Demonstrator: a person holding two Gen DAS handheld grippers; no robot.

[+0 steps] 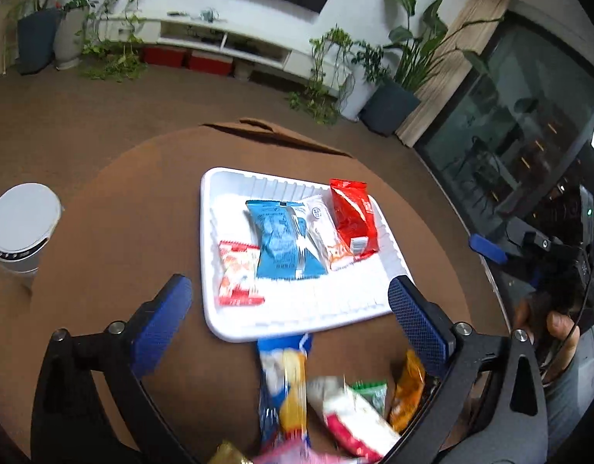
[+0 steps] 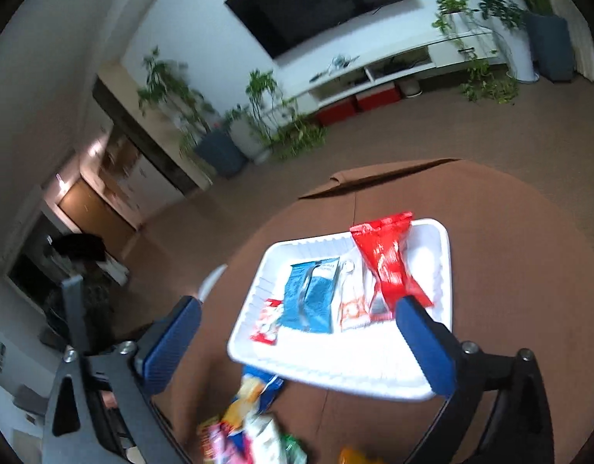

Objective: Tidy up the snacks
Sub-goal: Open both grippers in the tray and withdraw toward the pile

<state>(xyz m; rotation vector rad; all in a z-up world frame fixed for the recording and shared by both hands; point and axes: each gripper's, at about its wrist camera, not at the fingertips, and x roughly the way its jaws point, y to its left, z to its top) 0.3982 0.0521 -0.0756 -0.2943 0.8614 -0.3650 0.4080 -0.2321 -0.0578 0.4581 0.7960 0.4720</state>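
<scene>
A white tray (image 1: 297, 321) (image 2: 327, 371) lies on the round brown table. Four packets rest side by side in it: a small red-and-white one (image 1: 238, 274) (image 2: 266, 321), a blue one (image 1: 283, 241) (image 2: 311, 294), a white one with orange print (image 1: 326, 232) (image 2: 351, 301) and a red one (image 1: 353, 218) (image 2: 386, 261). Loose snack packets (image 1: 316, 402) (image 2: 250, 421) lie in a blurred heap on the table in front of the tray. My left gripper (image 1: 287, 309) hangs open above the tray's near edge, nothing between its fingers. My right gripper (image 2: 297, 332) is open and empty too, over the tray's near side.
A white cylindrical device (image 1: 20, 224) stands at the table's left edge. The brown table cloth (image 1: 122, 232) shows a fold at the far rim. Beyond lie carpet, potted plants (image 1: 393, 77), a low white TV shelf and a dark glass cabinet. A hand (image 1: 556, 332) holds the other gripper at right.
</scene>
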